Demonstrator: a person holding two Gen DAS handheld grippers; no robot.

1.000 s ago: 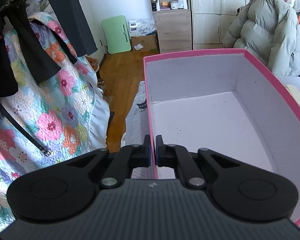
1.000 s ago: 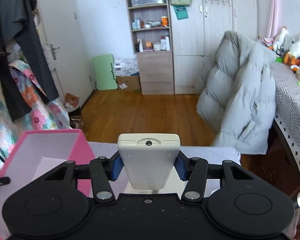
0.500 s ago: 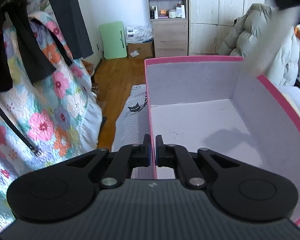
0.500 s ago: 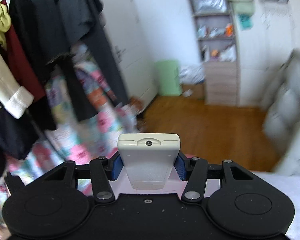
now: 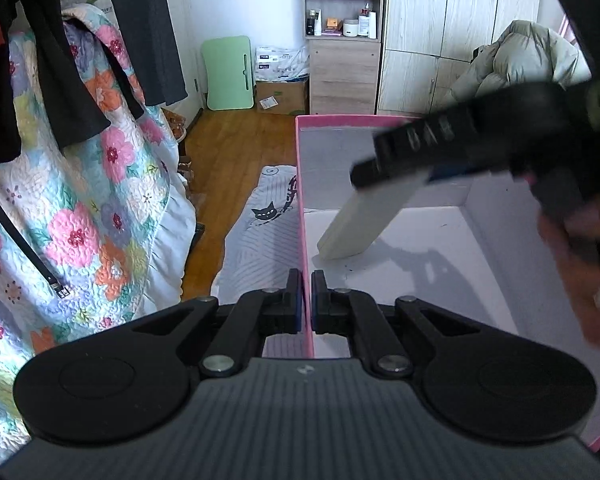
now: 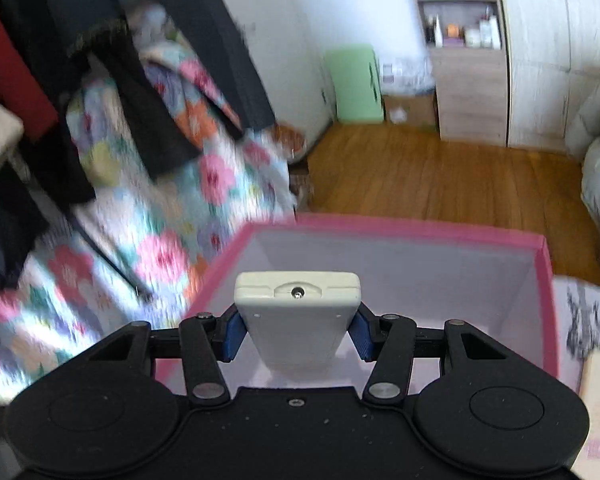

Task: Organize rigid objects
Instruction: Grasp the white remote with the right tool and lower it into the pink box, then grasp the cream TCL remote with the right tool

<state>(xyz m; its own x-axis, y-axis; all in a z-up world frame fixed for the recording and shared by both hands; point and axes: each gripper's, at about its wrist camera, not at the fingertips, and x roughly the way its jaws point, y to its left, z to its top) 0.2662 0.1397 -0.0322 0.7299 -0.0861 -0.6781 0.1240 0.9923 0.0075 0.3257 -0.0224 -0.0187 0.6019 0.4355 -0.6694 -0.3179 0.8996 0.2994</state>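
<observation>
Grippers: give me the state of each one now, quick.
Left gripper: fingers shut on the pink box wall.
Right gripper: fingers shut on the white remote, over the box.

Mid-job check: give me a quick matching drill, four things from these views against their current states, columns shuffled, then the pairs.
Things:
1. left gripper
2. right gripper
3. white remote
4. pink box

States:
A. held tilted, its front end low inside the box
B. jaws shut on the box's left wall
C. open-topped, white inside
D. jaws clamped on the remote's sides

Pairs: 1-B, 2-D, 3-A, 4-C
</observation>
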